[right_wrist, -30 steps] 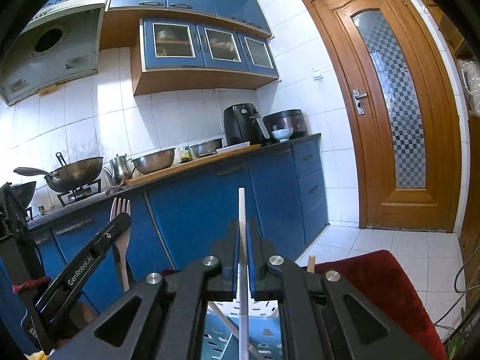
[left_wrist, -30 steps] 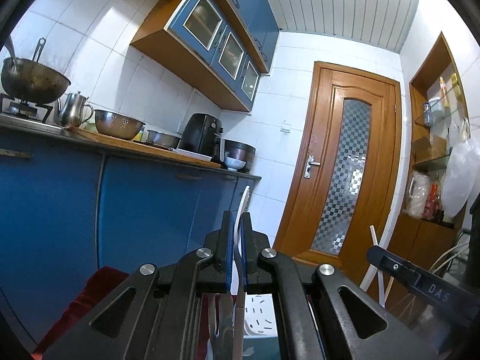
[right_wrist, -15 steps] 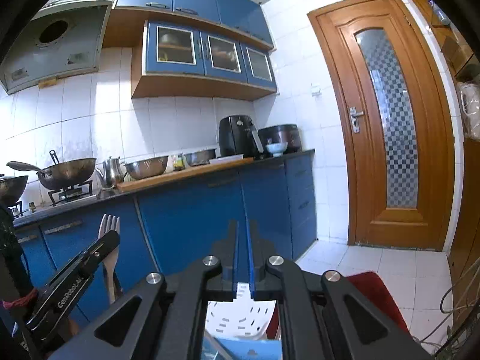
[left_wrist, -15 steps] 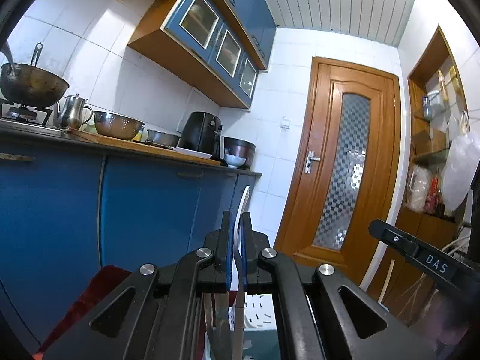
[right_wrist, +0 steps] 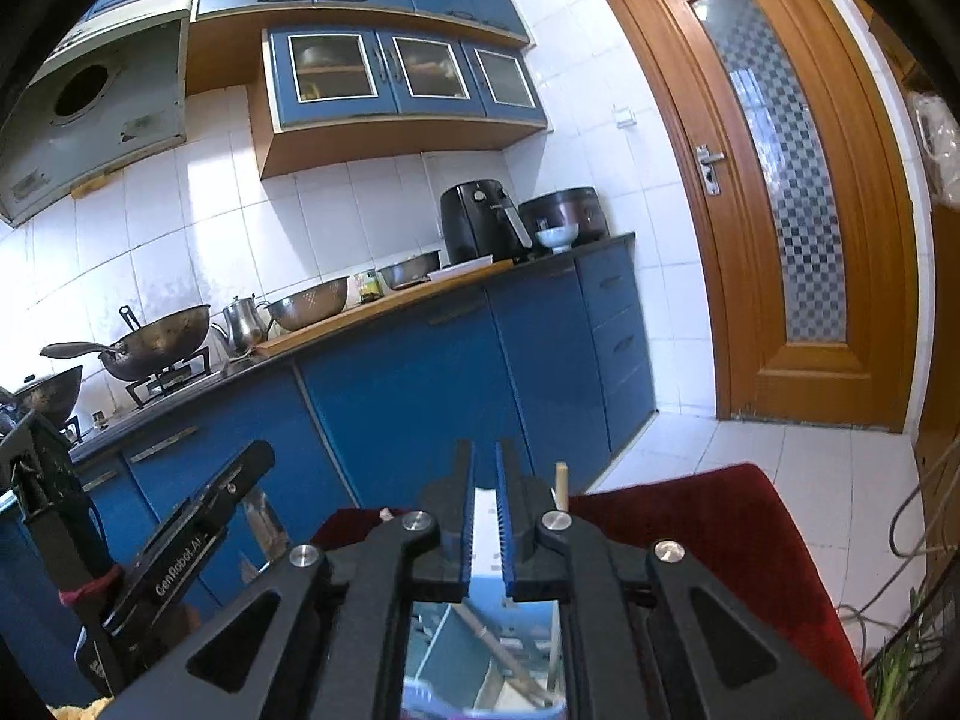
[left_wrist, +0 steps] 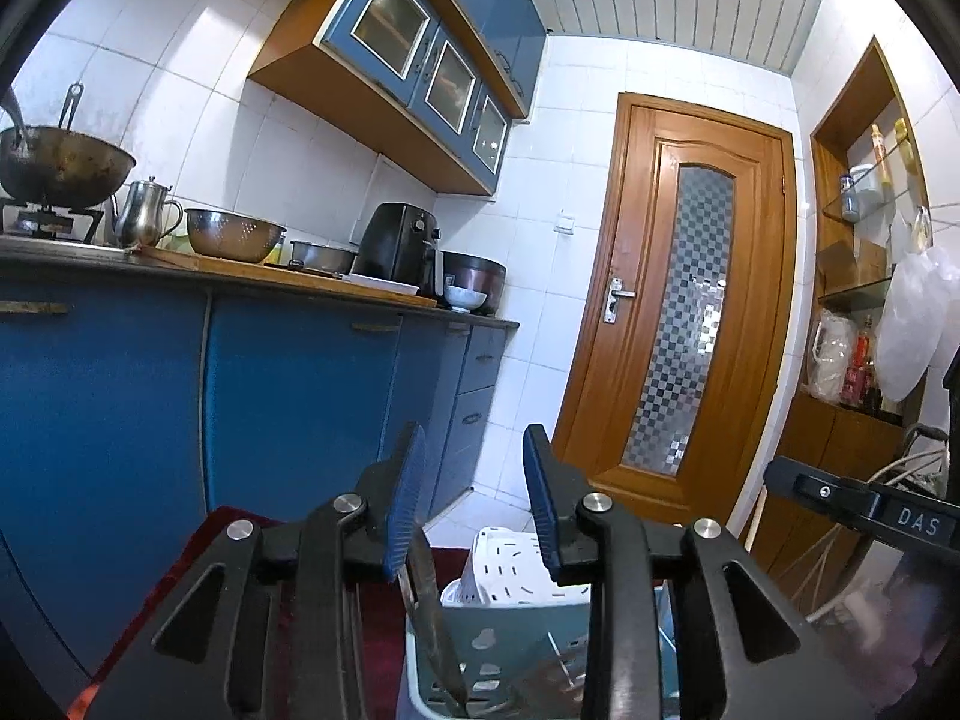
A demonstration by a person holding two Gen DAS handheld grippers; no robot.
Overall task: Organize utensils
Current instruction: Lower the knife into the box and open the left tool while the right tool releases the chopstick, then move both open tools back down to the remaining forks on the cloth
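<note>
My left gripper [left_wrist: 474, 480] is open with nothing between its blue pads. Just below it a dark knife blade [left_wrist: 429, 612] leans inside the grey-green utensil holder [left_wrist: 498, 648], with a white perforated basket [left_wrist: 510, 564] behind. My right gripper [right_wrist: 485, 492] has its jaws a narrow gap apart with nothing between them, above the holder [right_wrist: 480, 648], where a wooden chopstick [right_wrist: 498, 654] lies slanted. Another wooden stick tip [right_wrist: 561, 483] stands beside its right finger. The left gripper also shows in the right wrist view [right_wrist: 198, 516].
Blue kitchen cabinets [left_wrist: 288, 396] with a counter of pots, bowls and an air fryer [left_wrist: 399, 243] run along the left. A wooden door [left_wrist: 684, 324] is ahead. A red cloth [right_wrist: 720, 534] covers the surface under the holder. Cables [right_wrist: 918, 516] lie at the right.
My left gripper opened and let go of the utensil, which now rests in the holder. The white chopstick left my right gripper's jaws a half second earlier, and they have opened slightly.
</note>
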